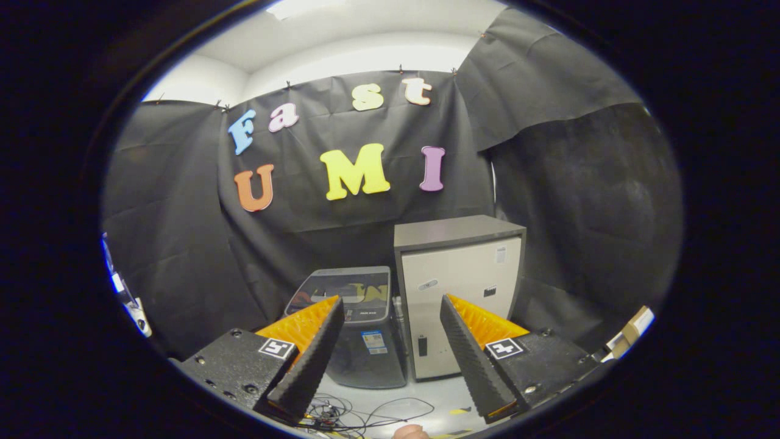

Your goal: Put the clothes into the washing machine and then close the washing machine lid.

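Black cloth walls (183, 244), pale cabinet (460, 292), white floor (426, 396), loose cables (359, 414)

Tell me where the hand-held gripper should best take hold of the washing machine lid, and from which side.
Probably at the lid's front edge, coming from the front and slightly above. The lid lies flat and shut on the washing machine, and that edge faces the open hand-held gripper. A cabinet stands close beside it. No handle can be made out.

washing machine (356, 329) left of cabinet (458, 292)
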